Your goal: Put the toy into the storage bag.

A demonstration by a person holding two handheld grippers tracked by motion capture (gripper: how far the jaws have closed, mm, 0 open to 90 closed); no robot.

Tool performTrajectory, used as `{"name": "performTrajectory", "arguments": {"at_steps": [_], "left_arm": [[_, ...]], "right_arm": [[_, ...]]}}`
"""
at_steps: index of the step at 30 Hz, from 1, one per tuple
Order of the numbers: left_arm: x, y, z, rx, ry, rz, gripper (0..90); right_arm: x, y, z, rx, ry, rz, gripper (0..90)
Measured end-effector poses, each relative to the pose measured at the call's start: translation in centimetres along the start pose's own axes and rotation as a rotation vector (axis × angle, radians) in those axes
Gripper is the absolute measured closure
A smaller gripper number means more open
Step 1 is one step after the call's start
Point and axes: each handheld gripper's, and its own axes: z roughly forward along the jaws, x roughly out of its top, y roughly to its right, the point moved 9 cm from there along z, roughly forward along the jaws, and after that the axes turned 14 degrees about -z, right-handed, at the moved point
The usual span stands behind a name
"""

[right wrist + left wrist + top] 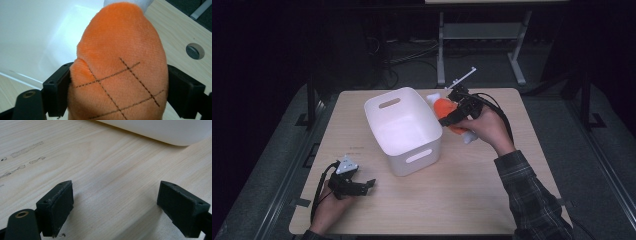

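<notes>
Orange plush toy (446, 107) clamped in right gripper (451, 114) beside white bin (404, 131), prob. for dropping in; left gripper view: left gripper (115, 205) jaws wide, idle over wood table (105, 170); right gripper view: pads squeeze plush (120, 72) w/ bin wall (37, 37) behind.

1. The left gripper (115, 205) hung low over the pale wooden table (100, 170), its two black jaws standing wide apart.
2. Nothing but bare wood lay between the jaws.
3. The rounded bottom edge of a white bin (160, 131) rested on the table at the far right, well apart from the jaws.
4. Faint grey scuff marks (25, 150) streaked the wood at the far left.
</notes>
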Motion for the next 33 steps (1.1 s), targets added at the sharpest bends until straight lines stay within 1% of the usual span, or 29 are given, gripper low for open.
{"name": "performTrajectory", "arguments": {"at_steps": [2, 5, 6, 12, 13, 14, 15, 18, 19, 21, 23, 25, 27, 29, 30, 33], "left_arm": [[0.0, 0.0, 0.0, -0.001, -0.002, 0.001, 13.1], [0.0, 0.0, 0.0, 0.0, -0.002, 0.001, 13.0], [0.0, 0.0, 0.0, -0.001, -0.002, 0.0, 13.0], [0.0, 0.0, 0.0, -0.001, -0.002, 0.001, 13.0], [0.0, 0.0, 0.0, -0.001, -0.002, 0.001, 13.0], [0.0, 0.0, 0.0, 0.0, -0.002, 0.0, 13.0], [0.0, 0.0, 0.0, -0.001, -0.002, 0.001, 13.0], [0.0, 0.0, 0.0, -0.002, -0.005, 0.001, 13.0], [0.0, 0.0, 0.0, -0.002, -0.005, 0.001, 13.0], [0.0, 0.0, 0.0, -0.001, -0.005, 0.004, 13.0], [0.0, 0.0, 0.0, -0.001, -0.005, 0.004, 13.1], [0.0, 0.0, 0.0, -0.001, -0.006, 0.005, 13.0], [0.0, 0.0, 0.0, -0.001, -0.006, 0.005, 13.0], [0.0, 0.0, 0.0, 0.0, -0.007, 0.006, 13.1], [0.0, 0.0, 0.0, 0.0, -0.007, 0.006, 13.0], [0.0, 0.0, 0.0, 0.0, -0.004, 0.003, 13.1]], "right_arm": [[0.7, -0.1, 0.0, 0.003, 0.002, 0.0, 17.3], [1.0, -0.1, 0.0, 0.002, 0.001, -0.004, 17.3], [1.6, -0.1, -0.1, 0.0, -0.002, -0.006, 17.3], [2.7, -0.4, 0.1, 0.002, 0.003, -0.011, 17.3], [3.3, -0.7, 0.4, 0.005, 0.004, -0.014, 17.3], [3.3, -0.7, 0.4, 0.005, 0.004, -0.014, 17.3], [3.8, -0.9, 0.7, 0.008, 0.001, -0.018, 17.3], [4.6, -1.3, 1.2, 0.015, 0.004, -0.025, 17.3], [4.6, -1.3, 1.2, 0.015, 0.004, -0.025, 17.3], [5.3, -1.6, 1.6, 0.018, 0.003, -0.029, 17.3], [5.6, -1.8, 1.7, 0.018, -0.001, -0.028, 17.2], [6.5, -2.2, 2.3, 0.023, -0.003, -0.032, 17.3], [6.6, -2.3, 2.4, 0.025, -0.006, -0.035, 17.3], [7.3, -2.7, 3.1, 0.028, -0.015, -0.047, 17.3], [7.3, -2.7, 3.1, 0.028, -0.015, -0.047, 17.3], [7.7, -3.0, 4.0, 0.032, -0.029, -0.043, 17.3]]}}
